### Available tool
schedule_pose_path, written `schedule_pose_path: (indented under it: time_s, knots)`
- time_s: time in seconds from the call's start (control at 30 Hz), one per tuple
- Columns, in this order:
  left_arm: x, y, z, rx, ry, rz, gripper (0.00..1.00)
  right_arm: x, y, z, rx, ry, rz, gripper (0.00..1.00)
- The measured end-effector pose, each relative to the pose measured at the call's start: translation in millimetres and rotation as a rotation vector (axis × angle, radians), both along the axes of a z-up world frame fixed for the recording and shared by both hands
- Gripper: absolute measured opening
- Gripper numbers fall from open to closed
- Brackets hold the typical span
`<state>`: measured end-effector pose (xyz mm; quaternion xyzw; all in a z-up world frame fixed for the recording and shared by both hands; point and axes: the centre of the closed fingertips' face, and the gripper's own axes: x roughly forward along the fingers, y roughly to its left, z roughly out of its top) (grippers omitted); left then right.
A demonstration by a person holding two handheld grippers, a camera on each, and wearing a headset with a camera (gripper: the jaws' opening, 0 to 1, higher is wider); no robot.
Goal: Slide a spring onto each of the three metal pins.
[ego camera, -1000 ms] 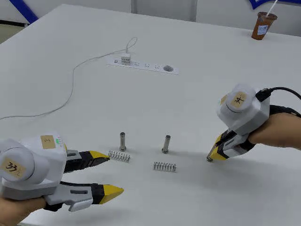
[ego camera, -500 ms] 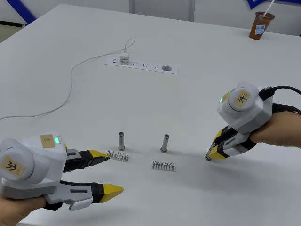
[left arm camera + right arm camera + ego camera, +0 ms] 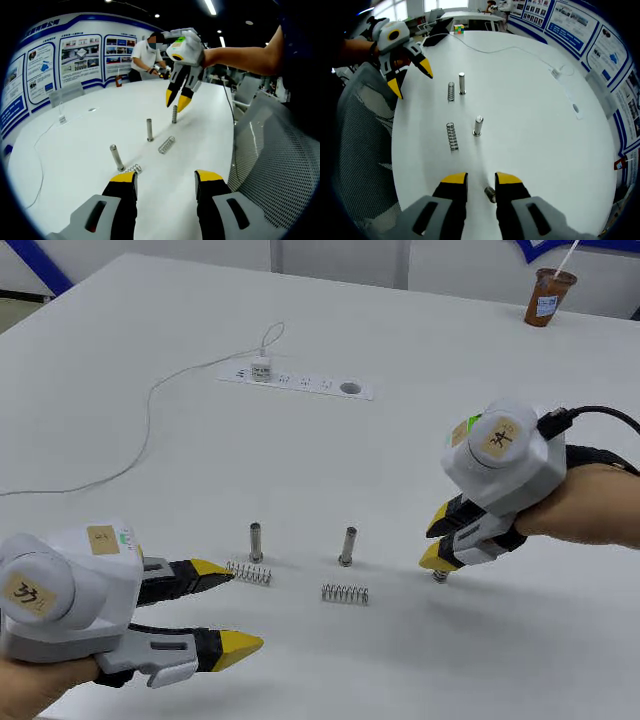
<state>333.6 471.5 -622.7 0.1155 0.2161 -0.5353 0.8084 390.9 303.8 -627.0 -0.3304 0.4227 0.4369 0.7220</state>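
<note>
the right gripper (image 3: 438,538) has lifted off the right pin (image 3: 440,576), which wears a spring, and its jaws now stand apart just above it, holding nothing. the left gripper (image 3: 231,606) hovers with jaws wide and empty beside the left spring (image 3: 250,573), which lies flat by the left pin (image 3: 255,542). a 2nd spring (image 3: 345,593) lies near the middle pin (image 3: 347,546). both these pins are bare. the springs look light, squashy and apt to roll, so a gentle pinch across the middle coils seems safest.
</note>
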Motion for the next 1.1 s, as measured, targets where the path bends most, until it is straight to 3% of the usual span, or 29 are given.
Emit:
schedule_pose_path:
  time_s: [0.63, 1.1]
  knots:
    - [-1.5, -3.9, 0.1, 0.001, 0.001, -0.01, 0.46, -16.4, 49.2, -30.4, 0.024, 0.06, 0.095, 0.18]
    - [-2.2, -5.3, -2.8, 0.006, 0.007, -0.017, 0.44, -22.3, 64.6, -54.7, -0.006, 0.088, 0.149, 0.14]
